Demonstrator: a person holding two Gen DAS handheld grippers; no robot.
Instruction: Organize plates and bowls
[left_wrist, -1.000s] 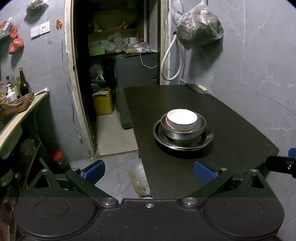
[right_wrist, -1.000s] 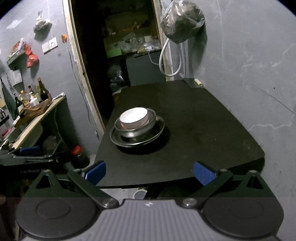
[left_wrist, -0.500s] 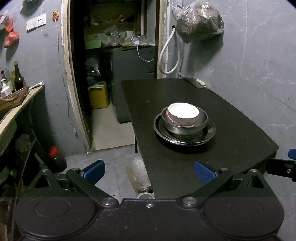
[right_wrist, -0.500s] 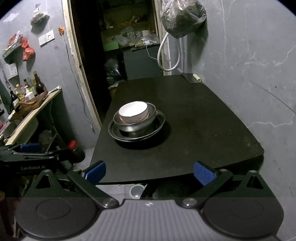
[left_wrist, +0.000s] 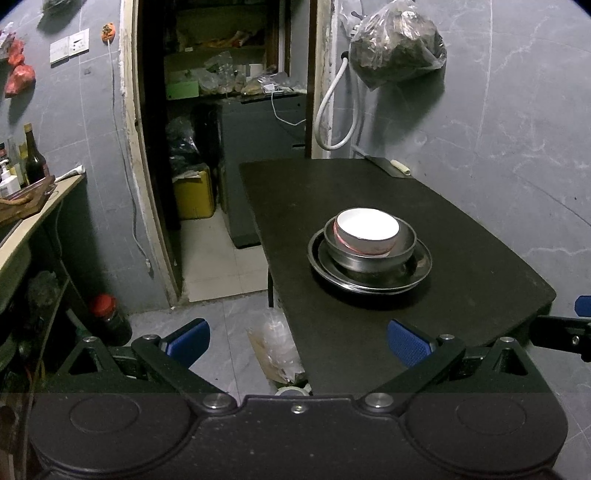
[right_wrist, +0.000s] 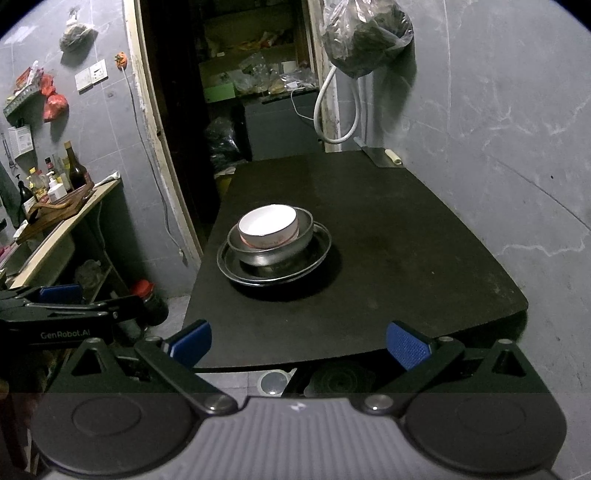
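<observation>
A stack stands on the black table (left_wrist: 461, 229): a white bowl (left_wrist: 367, 230) inside a steel bowl (left_wrist: 369, 254) on a steel plate (left_wrist: 417, 271). In the right wrist view the white bowl (right_wrist: 267, 225) sits in the steel bowl (right_wrist: 275, 249) on the plate (right_wrist: 314, 254) at the table's left side. My left gripper (left_wrist: 297, 339) is open and empty, held back off the table's near left corner. My right gripper (right_wrist: 299, 343) is open and empty, behind the table's near edge (right_wrist: 369, 354).
An open doorway (left_wrist: 221, 147) with cluttered shelves lies behind the table. A side counter with bottles (right_wrist: 55, 184) stands at left. A red-capped jar (left_wrist: 107, 314) and a plastic bag (left_wrist: 273, 343) sit on the floor. A full bag (left_wrist: 399, 44) hangs on the wall.
Both grippers have shifted slightly while staying back from the table; the left view has swung a little. The stack has not moved. Both grippers stay open.
</observation>
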